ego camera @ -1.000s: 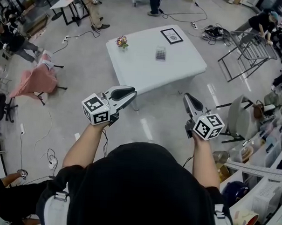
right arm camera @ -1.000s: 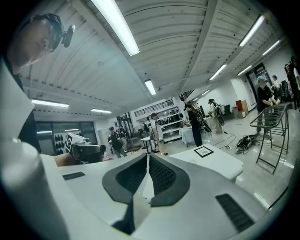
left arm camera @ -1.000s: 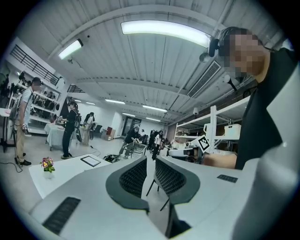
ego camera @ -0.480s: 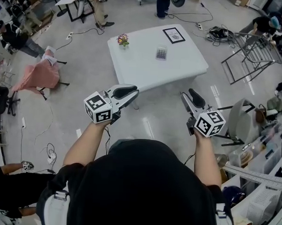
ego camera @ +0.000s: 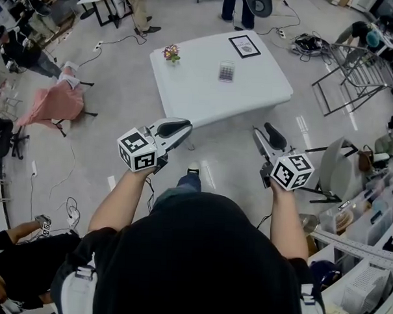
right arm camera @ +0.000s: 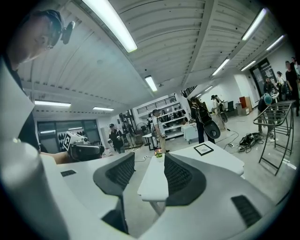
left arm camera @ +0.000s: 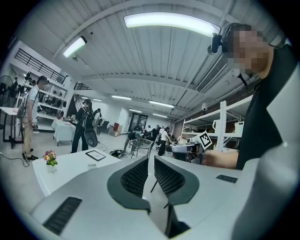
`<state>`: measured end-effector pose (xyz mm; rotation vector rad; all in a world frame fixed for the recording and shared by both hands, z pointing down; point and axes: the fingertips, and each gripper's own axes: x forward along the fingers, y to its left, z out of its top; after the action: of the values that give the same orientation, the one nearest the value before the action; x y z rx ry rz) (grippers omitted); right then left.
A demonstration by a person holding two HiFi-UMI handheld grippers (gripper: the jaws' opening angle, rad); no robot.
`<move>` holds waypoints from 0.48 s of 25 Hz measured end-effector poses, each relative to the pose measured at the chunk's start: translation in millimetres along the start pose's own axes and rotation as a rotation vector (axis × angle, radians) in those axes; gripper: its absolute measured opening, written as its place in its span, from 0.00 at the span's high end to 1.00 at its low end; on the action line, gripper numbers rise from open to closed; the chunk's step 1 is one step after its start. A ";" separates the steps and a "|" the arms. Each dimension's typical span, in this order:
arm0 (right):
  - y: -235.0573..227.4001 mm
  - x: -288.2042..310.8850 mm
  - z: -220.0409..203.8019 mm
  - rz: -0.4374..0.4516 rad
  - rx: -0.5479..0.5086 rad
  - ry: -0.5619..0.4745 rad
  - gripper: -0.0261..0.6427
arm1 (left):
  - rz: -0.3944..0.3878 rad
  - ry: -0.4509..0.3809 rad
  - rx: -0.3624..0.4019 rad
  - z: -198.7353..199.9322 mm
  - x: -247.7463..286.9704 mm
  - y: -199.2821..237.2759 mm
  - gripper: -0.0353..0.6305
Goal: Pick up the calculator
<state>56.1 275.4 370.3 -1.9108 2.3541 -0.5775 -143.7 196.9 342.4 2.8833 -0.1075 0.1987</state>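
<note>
The calculator (ego camera: 226, 72) is a small grey pad lying flat near the middle of the white table (ego camera: 205, 98), well ahead of both grippers. In the left gripper view the calculator (left arm camera: 92, 166) is a tiny patch on the table (left arm camera: 65, 169). My left gripper (ego camera: 185, 126) hangs over the floor short of the table's near edge, its jaws (left arm camera: 151, 159) closed to a slit with nothing in them. My right gripper (ego camera: 263, 130) is held level with it to the right; its jaws (right arm camera: 150, 157) are opening and hold nothing. The right jaw hides the calculator in the right gripper view.
A framed picture (ego camera: 244, 46) and a small flower pot (ego camera: 170, 54) also stand on the table. A metal rack (ego camera: 346, 72) and cables (ego camera: 309, 43) lie at the right, a pink-draped chair (ego camera: 52, 104) at the left, cluttered shelves (ego camera: 367, 258) at the lower right. People stand beyond the table.
The right gripper's jaws have gone from shut to apart. Both grippers have edged a little toward the table. A shoe now shows on the floor between the arms.
</note>
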 end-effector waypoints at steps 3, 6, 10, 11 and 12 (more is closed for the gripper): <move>-8.3 9.0 3.3 -0.011 -0.004 0.005 0.67 | -0.005 0.003 -0.014 -2.9 7.7 14.3 0.86; -19.5 19.4 3.8 -0.026 -0.001 0.014 0.66 | -0.018 0.005 -0.021 -4.9 18.6 29.9 0.86; -37.3 38.6 7.0 -0.043 0.005 0.031 0.66 | -0.034 0.010 -0.036 -5.8 36.5 53.7 0.86; -42.0 44.5 8.0 -0.046 0.009 0.034 0.66 | -0.039 0.015 -0.041 -6.2 41.5 60.3 0.86; -46.4 50.5 8.5 -0.050 0.013 0.037 0.66 | -0.046 0.020 -0.047 -7.1 46.5 67.0 0.86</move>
<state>90.1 217.4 386.7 -1.9757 2.3238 -0.6363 -104.7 131.4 372.1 2.8334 -0.0420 0.2133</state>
